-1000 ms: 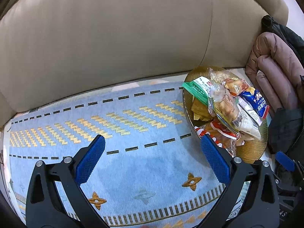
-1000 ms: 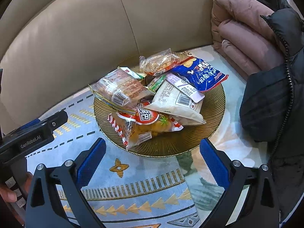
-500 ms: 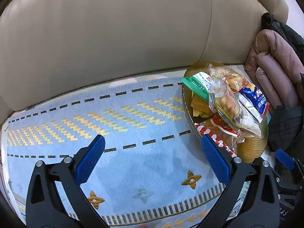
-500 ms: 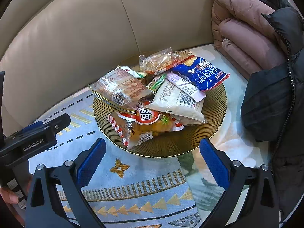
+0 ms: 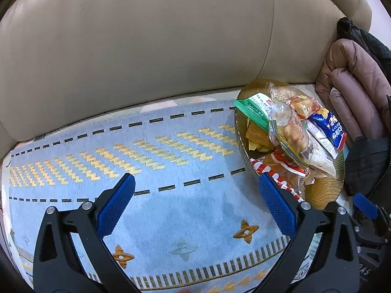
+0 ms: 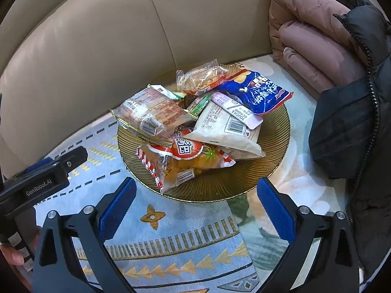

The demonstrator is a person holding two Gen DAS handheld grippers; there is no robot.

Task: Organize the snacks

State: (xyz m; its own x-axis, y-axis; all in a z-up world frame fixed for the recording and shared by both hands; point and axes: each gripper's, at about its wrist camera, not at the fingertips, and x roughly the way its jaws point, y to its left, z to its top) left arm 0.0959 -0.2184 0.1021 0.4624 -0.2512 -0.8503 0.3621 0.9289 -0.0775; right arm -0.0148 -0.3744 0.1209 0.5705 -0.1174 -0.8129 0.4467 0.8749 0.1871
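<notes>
My right hand-held gripper (image 6: 195, 202) hangs spread before the gold plate's (image 6: 273, 131) near rim. My left hand-held gripper (image 5: 195, 202), also spread, hovers over bare blue rug (image 5: 171, 161) beside it.

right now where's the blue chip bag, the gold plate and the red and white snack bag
blue chip bag (image 6: 254, 91), right wrist view, middle of its face
gold plate (image 6: 273, 144), right wrist view, bare ribbed rim
red and white snack bag (image 6: 180, 163), right wrist view, its front

Even, soft indoor light in both views, nothing harsh. Glare glints off the snack wrappers (image 6: 195, 122) and a faint sheen sits on the sofa back (image 5: 146, 48). Strong fisheye bending, dark corners all round. Focus crisp centrally, softening slightly toward the rims.
</notes>
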